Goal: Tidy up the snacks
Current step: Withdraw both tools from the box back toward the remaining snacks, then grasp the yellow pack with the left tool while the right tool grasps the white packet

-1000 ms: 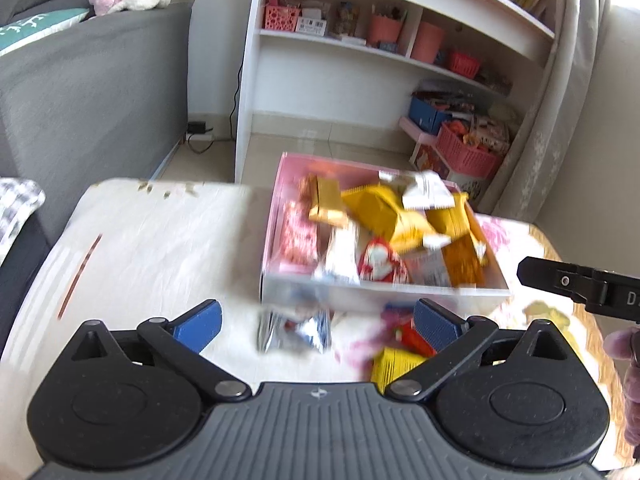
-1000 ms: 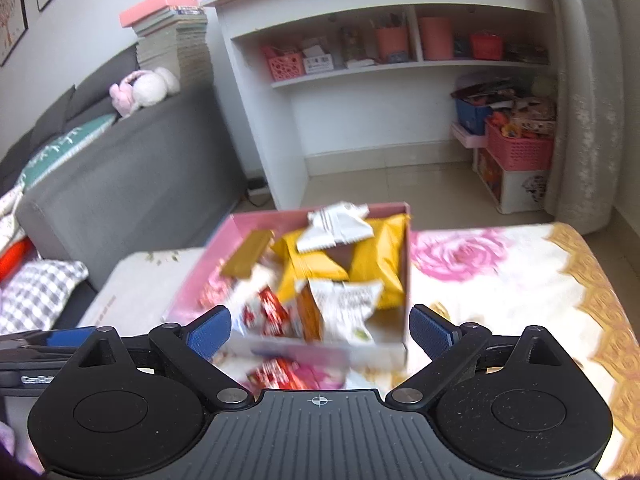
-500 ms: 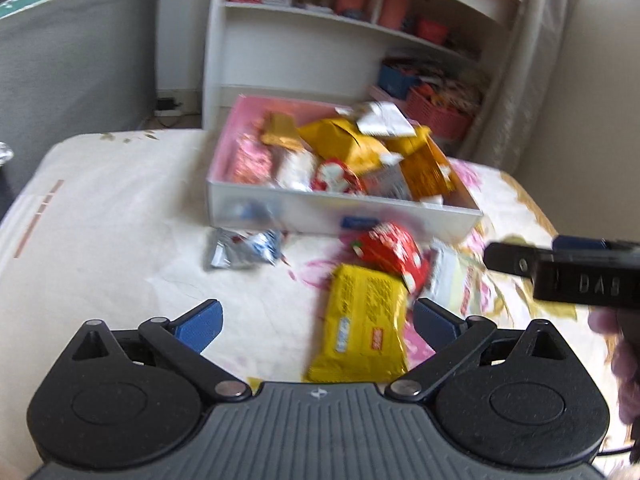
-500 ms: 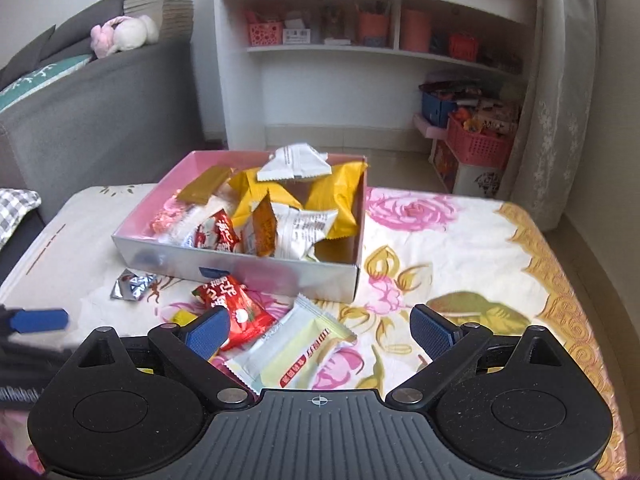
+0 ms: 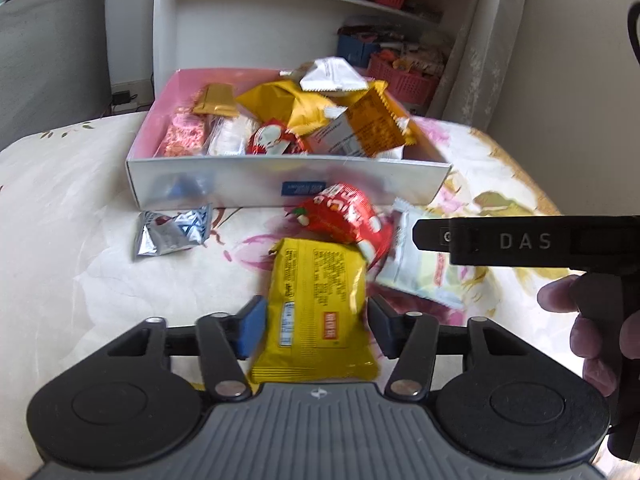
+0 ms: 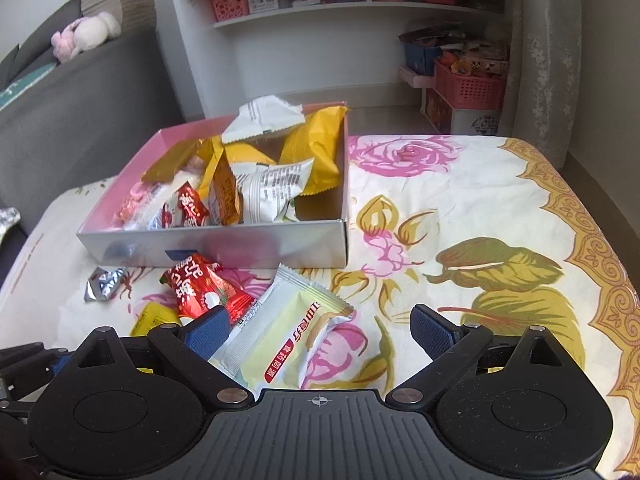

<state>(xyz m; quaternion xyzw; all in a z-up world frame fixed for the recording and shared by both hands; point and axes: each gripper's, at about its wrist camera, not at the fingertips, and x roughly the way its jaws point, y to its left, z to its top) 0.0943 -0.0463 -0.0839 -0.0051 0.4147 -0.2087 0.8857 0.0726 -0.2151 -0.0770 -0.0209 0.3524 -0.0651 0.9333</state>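
Observation:
A pink-lined box holds several snack packets. Loose on the flowered cloth in front of it lie a yellow packet, a red packet, a pale green-white packet and a small silver packet. My left gripper is open, its fingers on either side of the yellow packet. My right gripper is open over the pale packet, which lies between its fingers nearer the left one.
A white shelf unit and pink baskets stand behind the table. A grey sofa is at the left. The table edge runs along the right. The right gripper's body shows in the left wrist view.
Both grippers have moved down and closer to the loose packets. The left gripper's fingers have narrowed around the yellow packet. The right gripper now straddles the pale packet.

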